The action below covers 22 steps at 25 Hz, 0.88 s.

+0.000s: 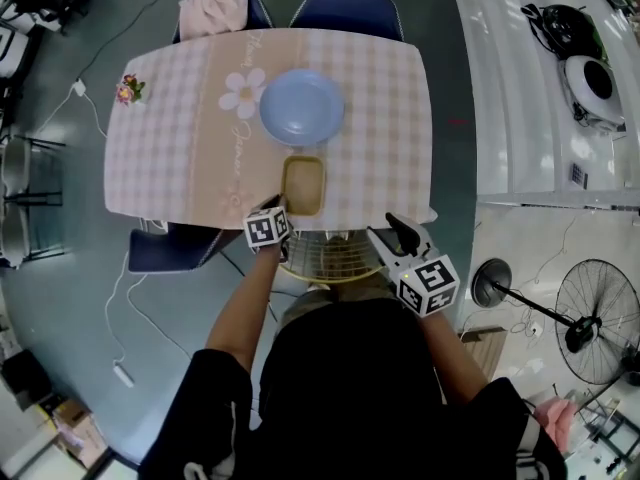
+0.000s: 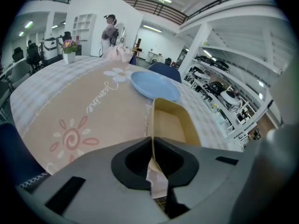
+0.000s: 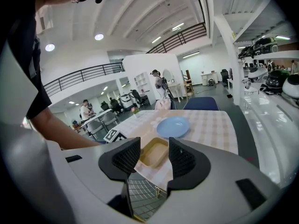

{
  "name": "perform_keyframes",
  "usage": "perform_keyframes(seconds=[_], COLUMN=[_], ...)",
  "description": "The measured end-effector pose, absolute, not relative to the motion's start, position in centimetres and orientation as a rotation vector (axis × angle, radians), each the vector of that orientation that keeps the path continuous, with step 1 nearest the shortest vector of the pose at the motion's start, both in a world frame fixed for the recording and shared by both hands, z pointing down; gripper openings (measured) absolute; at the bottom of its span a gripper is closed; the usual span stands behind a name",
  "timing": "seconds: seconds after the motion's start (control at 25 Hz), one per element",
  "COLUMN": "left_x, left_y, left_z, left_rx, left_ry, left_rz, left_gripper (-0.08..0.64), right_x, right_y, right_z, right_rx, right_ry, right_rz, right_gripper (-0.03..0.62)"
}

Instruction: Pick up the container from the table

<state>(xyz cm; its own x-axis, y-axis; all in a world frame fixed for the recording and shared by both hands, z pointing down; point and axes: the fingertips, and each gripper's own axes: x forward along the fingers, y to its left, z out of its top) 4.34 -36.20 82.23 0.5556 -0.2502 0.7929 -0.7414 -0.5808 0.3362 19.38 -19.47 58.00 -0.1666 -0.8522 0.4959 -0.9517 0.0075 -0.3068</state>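
A: The table [image 1: 170, 148] bears the container [image 1: 303, 185] at its near edge, just beside the blue plate [image 1: 302, 106]. The left gripper [image 2: 152, 143] is clenched on the container's near wall, the thin rim pinched between its pads.

B: Then lift straight up and keep it level. A grip on one wall may let the far end droop, I'd judge.

A: And the right gripper [image 3: 154, 157]?

B: Jaws apart, empty, off the table edge above a wire chair seat [image 1: 335, 256]. The plate sits close behind the container. The small flower pot [image 1: 128, 90] is well apart.
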Motion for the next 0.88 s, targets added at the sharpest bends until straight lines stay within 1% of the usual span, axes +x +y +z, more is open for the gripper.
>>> perform_keyframes(seconds=[0.32, 0.64, 0.72, 0.8, 0.88], left_x=[2.0, -3.9, -6.1, -8.2, -10.2], left_y=[-34.9, -30.9, -30.0, -29.2, -28.1], left_z=[75.3, 63.9, 61.6, 59.4, 57.4], left_rx=[2.258, 2.379, 2.384, 2.381, 2.384], left_ry=[-0.826, -0.921, -0.973, -1.029, -1.083], left_rz=[0.867, 0.675, 0.598, 0.501, 0.419], left_gripper=[0.015, 0.015, 0.015, 0.015, 0.015], right_x=[17.3, 15.1, 14.2, 13.5, 12.5], right_y=[-18.3, -17.2, -17.0, -16.6, -16.0], right_z=[55.7, 51.0, 49.9, 48.9, 48.1], right_rx=[1.904, 1.963, 1.992, 2.036, 2.059], right_ry=[-2.166, -2.19, -2.215, -2.24, -2.262], right_rz=[0.8, 0.653, 0.618, 0.59, 0.565], right_gripper=[0.16, 0.158, 0.127, 0.06, 0.038])
